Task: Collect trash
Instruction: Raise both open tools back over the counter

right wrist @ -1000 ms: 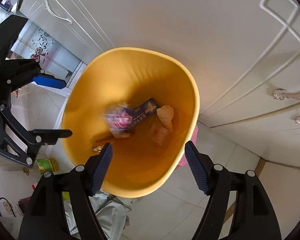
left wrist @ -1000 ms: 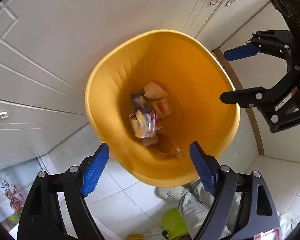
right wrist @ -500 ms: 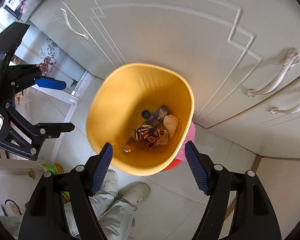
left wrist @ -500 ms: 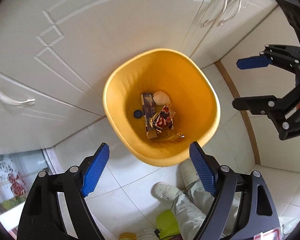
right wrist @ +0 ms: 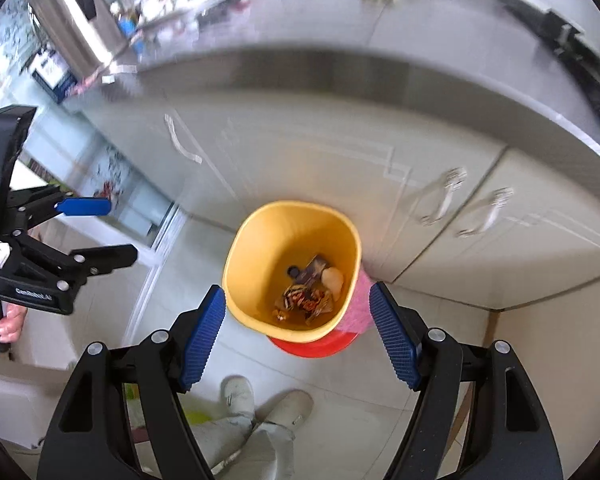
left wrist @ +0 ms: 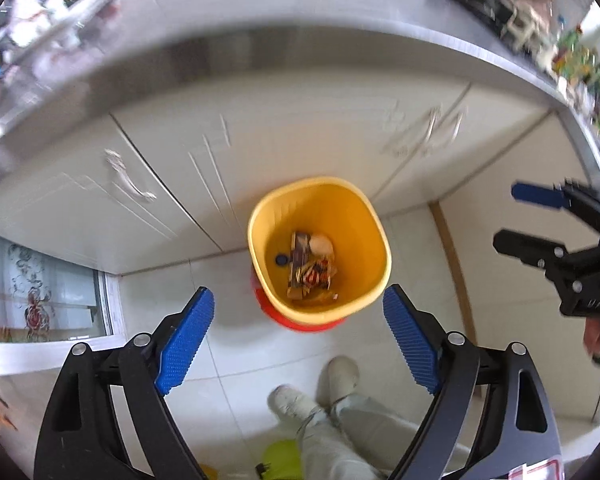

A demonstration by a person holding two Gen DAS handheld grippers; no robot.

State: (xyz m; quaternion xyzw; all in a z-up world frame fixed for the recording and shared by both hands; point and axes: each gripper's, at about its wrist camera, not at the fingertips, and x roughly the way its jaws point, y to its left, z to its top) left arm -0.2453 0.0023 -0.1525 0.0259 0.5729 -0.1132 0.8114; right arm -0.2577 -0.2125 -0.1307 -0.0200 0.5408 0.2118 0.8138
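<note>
A yellow trash bin (left wrist: 320, 248) stands on the floor at center frame, against white cabinets. Crumpled wrappers (left wrist: 310, 276) lie at its bottom; they look light, soft and crinkly, best pinched at a raised fold. The left hand-held gripper (left wrist: 298, 344) and the right hand-held gripper (right wrist: 296, 332) both hang released and empty above.

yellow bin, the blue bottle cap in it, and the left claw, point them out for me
yellow bin (left wrist: 364, 296), left wrist view, inner front wall.
blue bottle cap (left wrist: 281, 258), left wrist view, centre of the cap.
left claw (left wrist: 298, 340), left wrist view, midway between its fingertips.
</note>
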